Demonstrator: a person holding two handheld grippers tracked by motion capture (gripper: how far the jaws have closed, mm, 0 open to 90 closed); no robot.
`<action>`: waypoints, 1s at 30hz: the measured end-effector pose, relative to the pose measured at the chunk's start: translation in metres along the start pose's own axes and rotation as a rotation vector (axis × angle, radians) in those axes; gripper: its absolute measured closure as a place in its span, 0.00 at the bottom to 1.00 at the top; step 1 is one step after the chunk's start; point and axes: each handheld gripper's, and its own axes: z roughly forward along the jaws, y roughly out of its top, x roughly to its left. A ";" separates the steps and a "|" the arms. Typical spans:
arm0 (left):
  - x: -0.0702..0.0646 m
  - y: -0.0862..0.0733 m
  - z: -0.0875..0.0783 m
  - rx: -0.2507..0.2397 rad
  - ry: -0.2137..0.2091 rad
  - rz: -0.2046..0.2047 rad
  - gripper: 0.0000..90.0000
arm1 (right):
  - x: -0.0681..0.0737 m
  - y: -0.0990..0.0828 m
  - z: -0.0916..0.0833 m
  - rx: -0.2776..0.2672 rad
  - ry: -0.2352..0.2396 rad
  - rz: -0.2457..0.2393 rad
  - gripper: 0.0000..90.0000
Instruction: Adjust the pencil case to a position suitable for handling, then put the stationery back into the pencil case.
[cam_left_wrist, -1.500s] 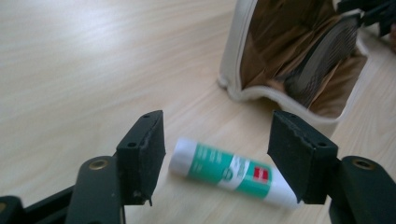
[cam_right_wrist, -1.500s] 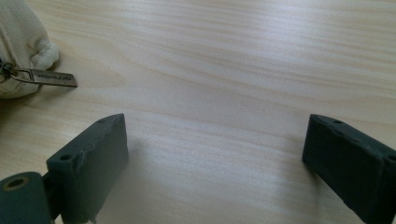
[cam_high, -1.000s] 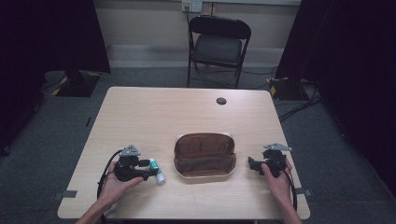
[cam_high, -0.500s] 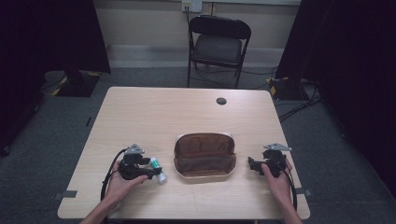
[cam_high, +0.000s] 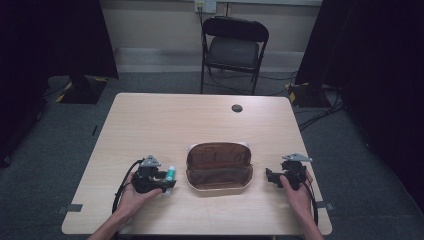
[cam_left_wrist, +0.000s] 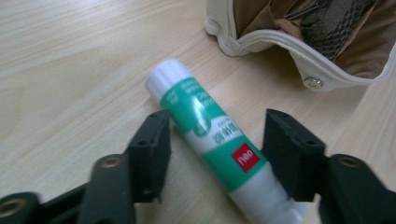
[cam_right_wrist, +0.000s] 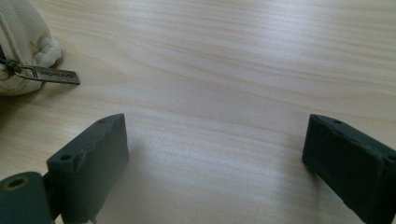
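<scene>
My left hand-held gripper (cam_left_wrist: 212, 154) straddles the glue stick (cam_left_wrist: 215, 140) lying on the tabletop (cam_high: 200, 115), jaws just closing in, not yet pinching. The stick runs diagonally between them, cap toward the open pouch (cam_high: 219, 166). My right hand-held gripper (cam_right_wrist: 215, 154) is spread, empty.

A wooden table (cam_high: 150, 120) carries a glue stick (cam_high: 170, 175) and an open pouch (cam_high: 219, 165).
</scene>
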 end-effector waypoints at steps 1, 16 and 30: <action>0.001 0.000 -0.001 0.005 0.009 0.011 0.55 | 0.000 0.000 0.000 0.000 0.000 0.000 0.07; 0.006 -0.007 -0.010 0.030 0.012 0.070 0.72 | 0.000 0.000 0.000 0.000 0.001 -0.001 0.07; -0.009 -0.009 -0.005 0.053 0.040 0.157 0.63 | 0.000 0.001 0.001 0.001 0.000 0.002 0.07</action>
